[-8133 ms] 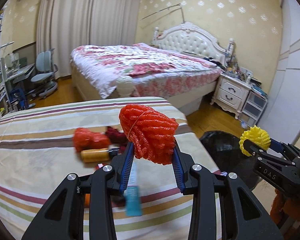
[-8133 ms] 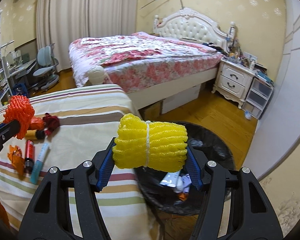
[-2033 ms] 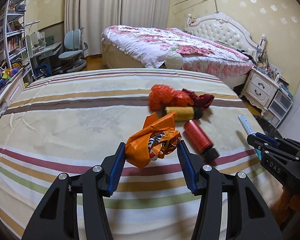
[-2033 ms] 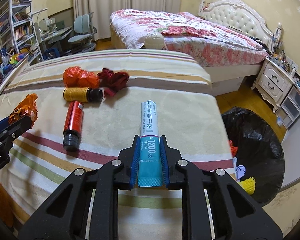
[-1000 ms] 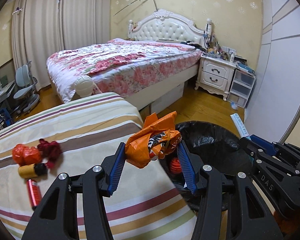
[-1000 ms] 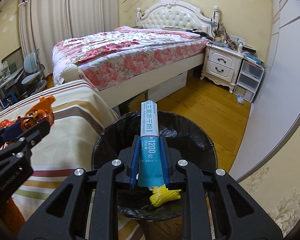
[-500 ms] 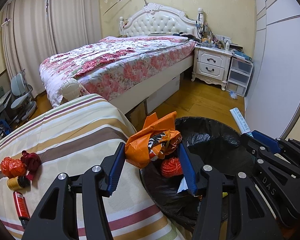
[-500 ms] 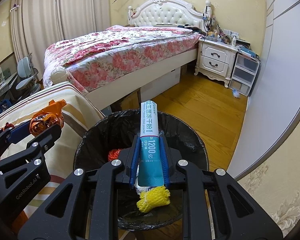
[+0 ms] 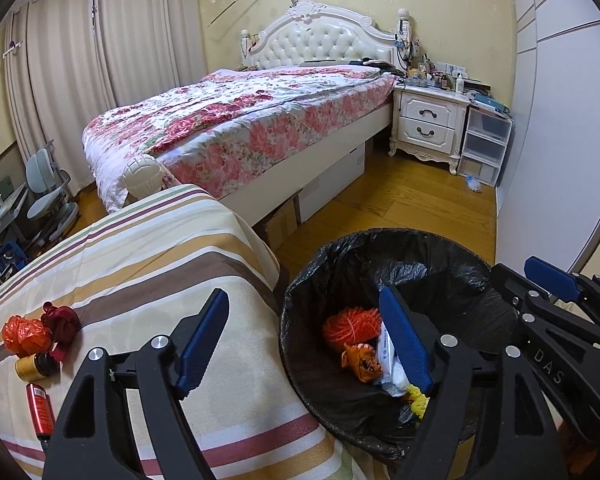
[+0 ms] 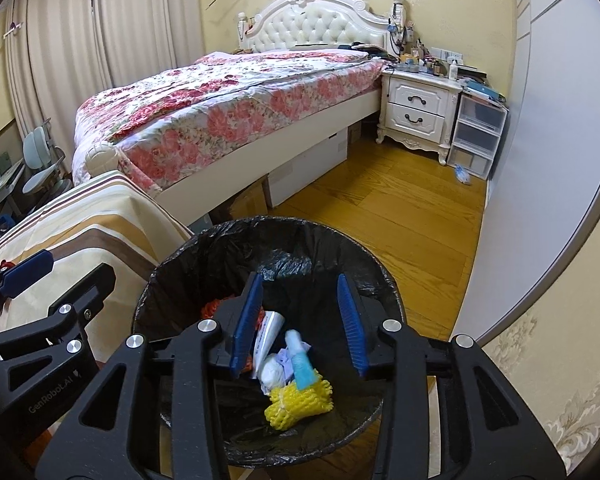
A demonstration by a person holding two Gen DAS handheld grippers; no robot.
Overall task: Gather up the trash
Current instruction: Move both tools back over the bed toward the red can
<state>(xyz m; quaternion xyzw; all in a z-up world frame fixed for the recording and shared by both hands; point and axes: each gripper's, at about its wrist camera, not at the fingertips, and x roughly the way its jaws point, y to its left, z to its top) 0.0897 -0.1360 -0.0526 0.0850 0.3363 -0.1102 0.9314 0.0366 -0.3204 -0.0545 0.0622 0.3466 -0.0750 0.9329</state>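
A black-lined trash bin (image 9: 440, 252) (image 10: 364, 256) stands on the floor beside the striped table. Inside lie an orange net (image 9: 352, 326), a crumpled orange wrapper (image 9: 360, 362), a yellow net (image 10: 298, 404) and a blue-white tube (image 10: 300, 364). My left gripper (image 9: 306, 342) is open and empty over the bin's left rim. My right gripper (image 10: 300, 320) is open and empty above the bin's middle. On the table remain an orange bag (image 9: 26, 334), a dark red cloth (image 9: 62, 320), a yellow spool (image 9: 34, 366) and a red cylinder (image 9: 40, 410).
The striped tablecloth (image 9: 148, 260) drops off right next to the bin. A floral bed (image 9: 252, 120), a white nightstand (image 9: 430, 124) and plastic drawers (image 9: 486, 140) stand beyond on the wooden floor. A white wall panel (image 10: 548, 160) is at right.
Both grippers have opened. The orange wrapper dropped from my left gripper and the tube from my right gripper into the bin.
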